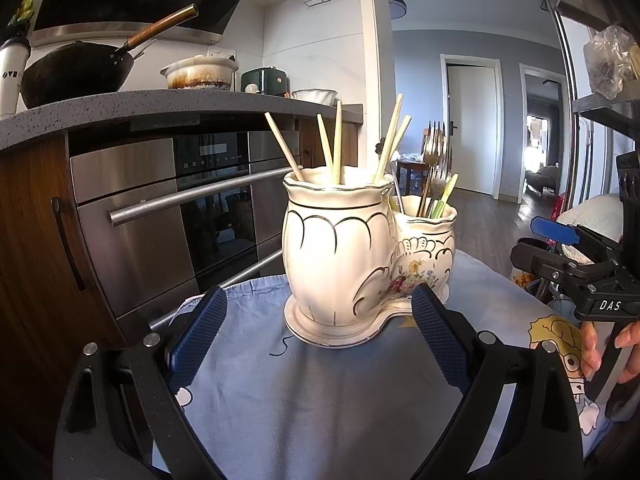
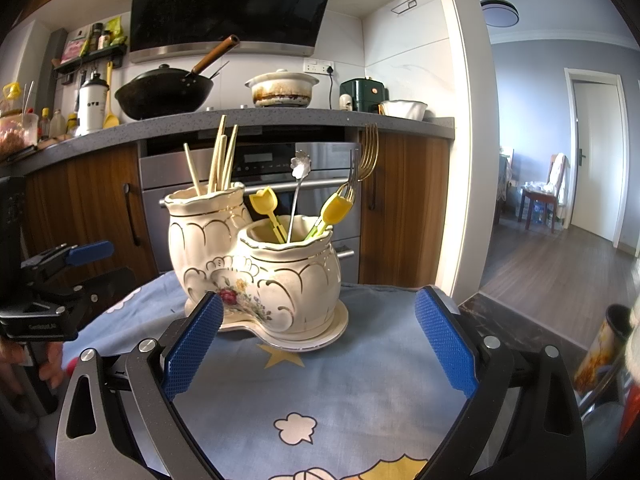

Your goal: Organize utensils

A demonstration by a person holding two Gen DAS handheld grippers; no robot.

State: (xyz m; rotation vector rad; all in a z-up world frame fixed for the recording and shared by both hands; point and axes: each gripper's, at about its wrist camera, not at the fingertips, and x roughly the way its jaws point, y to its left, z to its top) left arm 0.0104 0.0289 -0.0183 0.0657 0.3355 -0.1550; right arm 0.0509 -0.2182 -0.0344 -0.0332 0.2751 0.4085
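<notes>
Kitchen; oven [image 2: 248, 200] and wood cabinets behind, wok [image 2: 164, 94] and stained pot [image 2: 282, 90] up on the counter. I am working over a small table under a blue cartoon-print cloth [image 2: 360, 380].

On the cloth stands a cream ceramic holder [image 2: 256, 272] with two joined jars on one shared saucer base. Taller jar [image 1: 336, 256]: pale chopsticks [image 1: 334, 148] only, standing near upright and fanning apart at the tops. Shorter jar [image 2: 292, 276]: two yellow tulip-topped picks [image 2: 266, 206], a thin flower-headed spoon [image 2: 299, 172], and forks [image 2: 366, 156] with tines up, all long axes near vertical and leaning toward the right in the right wrist view.

My left gripper [image 1: 316, 340] sits low, just short of the holder, jaws released wide and holding nothing. My right gripper [image 2: 320, 340] likewise: jaws spread wide and empty, holder centred ahead between the blue pads [image 2: 444, 344], not touching them.
</notes>
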